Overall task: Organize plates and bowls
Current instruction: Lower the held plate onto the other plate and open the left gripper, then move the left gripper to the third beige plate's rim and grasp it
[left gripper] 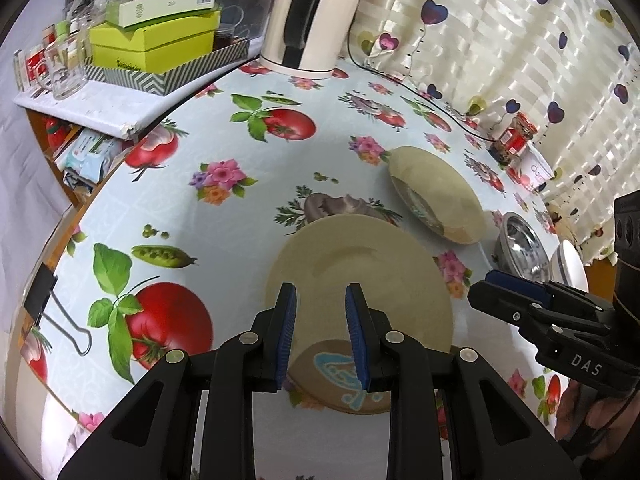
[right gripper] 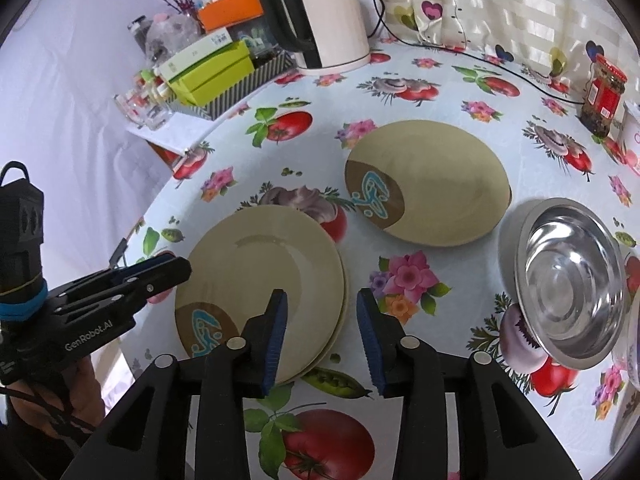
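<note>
Two beige plates with a brown-and-blue patch lie stacked [right gripper: 260, 276] on the tablecloth; the left wrist view shows the top one [left gripper: 360, 276]. My left gripper [left gripper: 322, 336] hovers open over its near part, nothing between the pads; from the right it shows at the stack's left edge [right gripper: 176, 265]. My right gripper [right gripper: 322, 336] is open above the stack's right rim, pads clear of it, and it also shows in the left wrist view [left gripper: 482, 286]. A third beige plate [right gripper: 428, 184] [left gripper: 436, 196] lies alone farther back. A steel bowl [right gripper: 572, 280] [left gripper: 520, 248] sits to the right, a white bowl [left gripper: 568, 264] beside it.
A white kettle [right gripper: 332, 20] with a black cable stands at the back, stacked boxes [left gripper: 160, 40] and glasses on a shelf to the left. A red-labelled jar [right gripper: 604, 96] and a cup stand by the curtain. A binder clip [left gripper: 48, 300] grips the table's left edge.
</note>
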The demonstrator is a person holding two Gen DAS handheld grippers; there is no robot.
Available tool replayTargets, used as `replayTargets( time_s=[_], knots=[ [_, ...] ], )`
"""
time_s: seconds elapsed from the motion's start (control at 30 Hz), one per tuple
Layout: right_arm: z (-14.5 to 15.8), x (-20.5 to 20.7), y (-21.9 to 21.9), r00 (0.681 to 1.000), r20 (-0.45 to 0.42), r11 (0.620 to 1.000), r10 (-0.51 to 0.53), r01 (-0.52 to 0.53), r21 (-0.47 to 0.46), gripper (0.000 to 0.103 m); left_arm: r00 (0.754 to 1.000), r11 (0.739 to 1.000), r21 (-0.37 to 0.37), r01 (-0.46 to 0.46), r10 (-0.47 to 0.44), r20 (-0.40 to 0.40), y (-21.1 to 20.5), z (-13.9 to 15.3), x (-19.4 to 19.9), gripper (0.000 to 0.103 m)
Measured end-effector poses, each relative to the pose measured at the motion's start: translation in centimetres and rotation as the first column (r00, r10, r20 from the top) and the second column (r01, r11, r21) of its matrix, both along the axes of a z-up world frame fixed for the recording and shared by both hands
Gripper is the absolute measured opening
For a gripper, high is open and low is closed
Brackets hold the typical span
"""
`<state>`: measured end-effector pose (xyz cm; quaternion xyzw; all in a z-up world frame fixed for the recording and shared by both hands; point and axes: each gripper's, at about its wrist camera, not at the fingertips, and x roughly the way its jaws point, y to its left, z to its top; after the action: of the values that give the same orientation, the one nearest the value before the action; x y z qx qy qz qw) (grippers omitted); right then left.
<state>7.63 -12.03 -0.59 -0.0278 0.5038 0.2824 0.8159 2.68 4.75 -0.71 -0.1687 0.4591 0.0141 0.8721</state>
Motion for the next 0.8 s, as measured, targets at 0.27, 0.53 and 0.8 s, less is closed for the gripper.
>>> replayTargets(
  time_s=[0.27,0.53,0.8],
  knots=[
    [1.3,0.1,-0.9,1.0,0.02,1.0,0.003,-0.003,0.028,0.042,0.999,1.0,-0.007,0.028,-0.028,0.017,-1.2,0.9,0.6,0.026],
    [1.8,0.8,-1.8,1.0,0.02,0.999,-0.016,0.015,0.042,0.043,0.999,0.999,-0.004,0.042,-0.042,0.021,-1.9,1.4,1.4,0.026],
    [2.6,1.9,-2.5,0.999,0.037,0.999,-0.025,0.024,0.038,0.044,0.998,0.998,0.001,0.056,-0.056,0.03,-2.8,2.0,3.0,0.026]
  ],
)
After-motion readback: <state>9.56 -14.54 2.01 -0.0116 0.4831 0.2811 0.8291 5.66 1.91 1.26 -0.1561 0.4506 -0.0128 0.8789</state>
